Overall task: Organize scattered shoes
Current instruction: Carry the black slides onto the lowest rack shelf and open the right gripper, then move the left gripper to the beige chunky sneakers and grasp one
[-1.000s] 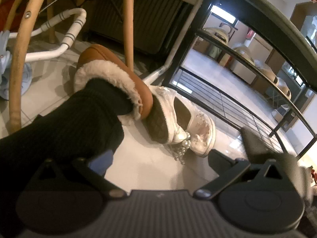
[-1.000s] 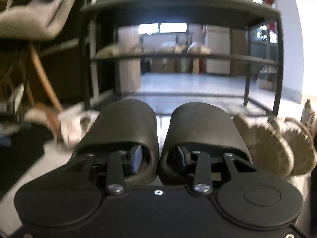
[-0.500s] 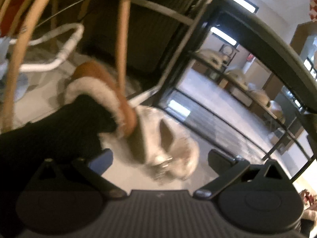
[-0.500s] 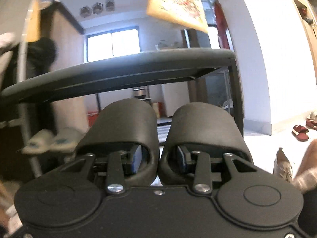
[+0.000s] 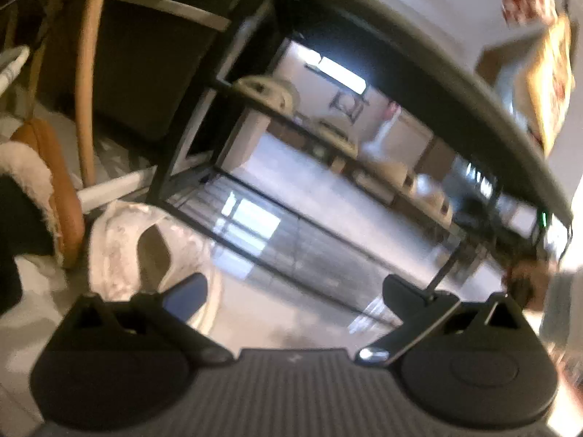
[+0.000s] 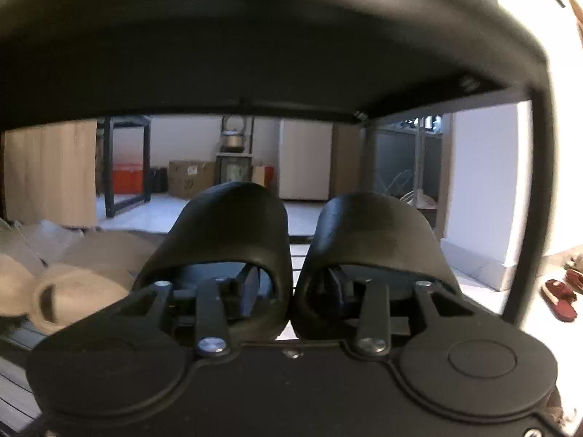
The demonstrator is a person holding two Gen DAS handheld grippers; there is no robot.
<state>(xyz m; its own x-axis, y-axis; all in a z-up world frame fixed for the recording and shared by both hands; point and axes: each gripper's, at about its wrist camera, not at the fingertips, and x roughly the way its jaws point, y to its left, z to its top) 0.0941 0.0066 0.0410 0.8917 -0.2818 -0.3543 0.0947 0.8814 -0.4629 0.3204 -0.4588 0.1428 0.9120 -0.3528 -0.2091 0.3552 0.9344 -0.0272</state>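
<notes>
In the right wrist view my right gripper (image 6: 293, 286) has a finger inside each of a pair of black shoes (image 6: 233, 240) and pinches their inner walls together. Its jaws are opening, and a thin gap shows between the shoes. The pair hangs at shelf level under the top board of the black shoe rack (image 6: 255, 36), next to beige shoes (image 6: 73, 273) on that shelf. In the left wrist view my left gripper (image 5: 291, 291) is open with nothing between its fingers. A white shoe (image 5: 120, 251) lies on the floor just behind its left fingertip, in front of the rack (image 5: 400, 83).
A person's foot in a brown fur-lined slipper (image 5: 62, 189) stands left of the white shoe. Wooden chair legs (image 5: 85, 91) rise behind it. Beige shoes (image 5: 262, 87) sit on the rack's middle shelf. Red slippers (image 6: 557, 298) lie on the floor to the right of the rack.
My right gripper rose with the black shoes and moved in under the rack's top board. The left view swung right, so the white shoe and the slipper slid to the left edge.
</notes>
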